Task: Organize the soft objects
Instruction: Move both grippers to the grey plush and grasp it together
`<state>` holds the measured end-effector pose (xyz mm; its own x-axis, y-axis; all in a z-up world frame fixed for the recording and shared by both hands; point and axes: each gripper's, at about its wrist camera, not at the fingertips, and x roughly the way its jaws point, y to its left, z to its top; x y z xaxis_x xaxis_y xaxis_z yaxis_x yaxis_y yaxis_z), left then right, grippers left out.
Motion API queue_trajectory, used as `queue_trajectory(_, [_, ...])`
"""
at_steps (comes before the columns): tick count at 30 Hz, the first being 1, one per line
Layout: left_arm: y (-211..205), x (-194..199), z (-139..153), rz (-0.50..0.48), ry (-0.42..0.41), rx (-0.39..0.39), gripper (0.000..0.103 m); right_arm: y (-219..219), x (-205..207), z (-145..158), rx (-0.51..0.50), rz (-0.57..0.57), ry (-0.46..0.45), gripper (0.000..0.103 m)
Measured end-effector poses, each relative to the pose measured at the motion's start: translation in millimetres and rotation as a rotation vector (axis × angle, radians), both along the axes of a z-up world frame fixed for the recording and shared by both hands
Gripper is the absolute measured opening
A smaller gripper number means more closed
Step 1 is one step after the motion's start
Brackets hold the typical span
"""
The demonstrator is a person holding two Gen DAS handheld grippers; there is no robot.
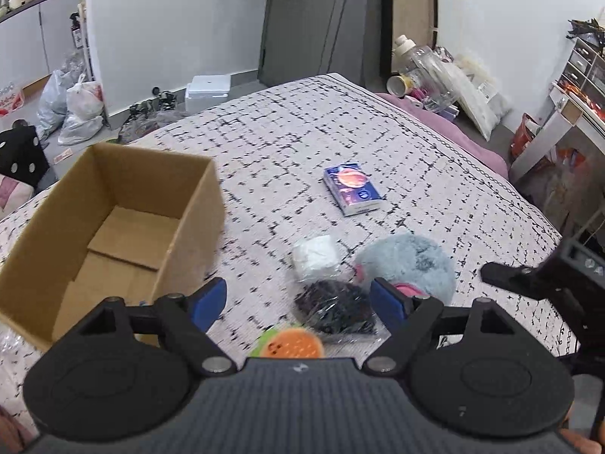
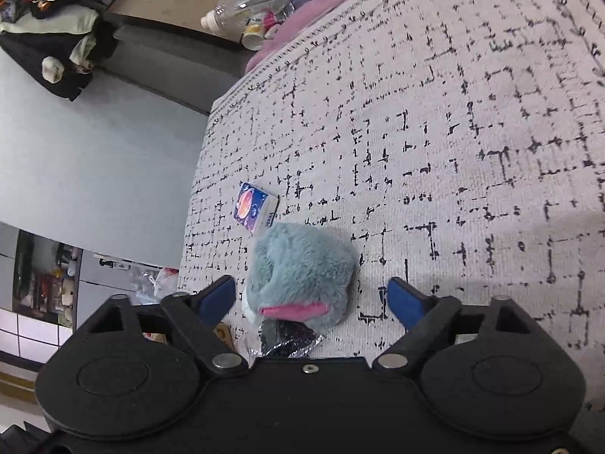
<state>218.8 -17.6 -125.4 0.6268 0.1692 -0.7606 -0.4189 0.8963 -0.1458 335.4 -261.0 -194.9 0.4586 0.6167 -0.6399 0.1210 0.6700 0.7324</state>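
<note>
On the patterned bedspread (image 1: 340, 132) lie a fluffy grey-blue plush with pink parts (image 1: 410, 263), a clear bag of dark stuff (image 1: 334, 312), a white soft packet (image 1: 315, 259), an orange and green round toy (image 1: 291, 344) and a blue tissue pack (image 1: 351, 188). My left gripper (image 1: 298, 299) is open above the dark bag and the round toy, empty. My right gripper (image 2: 312, 299) is open around the plush (image 2: 302, 272), fingers apart from it. The tissue pack (image 2: 255, 208) lies beyond the plush. The dark bag (image 2: 289, 336) shows under the right gripper.
An open empty cardboard box (image 1: 113, 227) stands on the bed to the left. The right gripper's body (image 1: 548, 276) shows at the right of the left wrist view. Bottles and bags (image 1: 427, 72) lie past the bed's far edge, and shelves stand at the right.
</note>
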Motion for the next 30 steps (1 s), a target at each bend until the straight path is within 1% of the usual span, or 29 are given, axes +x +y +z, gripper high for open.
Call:
queue_trajectory(5, [-5, 20, -4, -0.029, 0.003, -0.021, 0.08, 7, 15, -8, -0.003, 0.006, 0.011, 0.079])
queue_trajectory(7, [-6, 26, -5, -0.037, 0.003, -0.023, 0.079, 12, 24, -11, -0.003, 0.016, 0.015, 0.076])
queue_trajectory(10, [-7, 35, -7, -0.044, 0.001, -0.03, 0.075, 19, 33, -18, -0.024, 0.032, 0.032, 0.064])
queue_trajectory(11, [-7, 38, -8, -0.045, 0.001, -0.036, 0.073, 21, 36, -22, -0.039, 0.036, 0.047, 0.057])
queue_trajectory(12, [-8, 40, -9, -0.047, 0.001, -0.041, 0.072, 22, 37, -25, -0.041, 0.041, 0.06, 0.056])
queue_trajectory(13, [-8, 43, -10, -0.048, 0.0, -0.048, 0.071, 22, 38, -29, -0.028, 0.044, 0.069, 0.055])
queue_trajectory(15, [-10, 49, -12, -0.053, 0.004, -0.067, 0.065, 20, 39, -31, -0.006, 0.048, 0.07, 0.049])
queue_trajectory(17, [-13, 55, -15, -0.06, 0.003, -0.094, 0.063, 19, 39, -34, 0.023, 0.053, 0.077, 0.046])
queue_trajectory(20, [-20, 62, -21, -0.072, 0.005, -0.122, 0.062, 14, 39, -39, 0.053, 0.045, 0.095, 0.044])
queue_trajectory(22, [-23, 67, -27, -0.064, 0.009, -0.158, 0.062, 10, 39, -42, 0.081, 0.038, 0.112, 0.043])
queue_trajectory(23, [-25, 69, -29, -0.061, 0.008, -0.171, 0.06, 8, 39, -42, 0.09, 0.036, 0.117, 0.042])
queue_trajectory(24, [-28, 71, -32, -0.058, 0.009, -0.178, 0.059, 7, 39, -43, 0.096, 0.035, 0.122, 0.039])
queue_trajectory(28, [-30, 75, -43, -0.051, 0.021, -0.227, 0.057, -1, 37, -47, 0.137, 0.016, 0.144, 0.036])
queue_trajectory(30, [-29, 75, -48, -0.044, 0.033, -0.242, 0.051, -1, 36, -45, 0.139, 0.025, 0.139, 0.035])
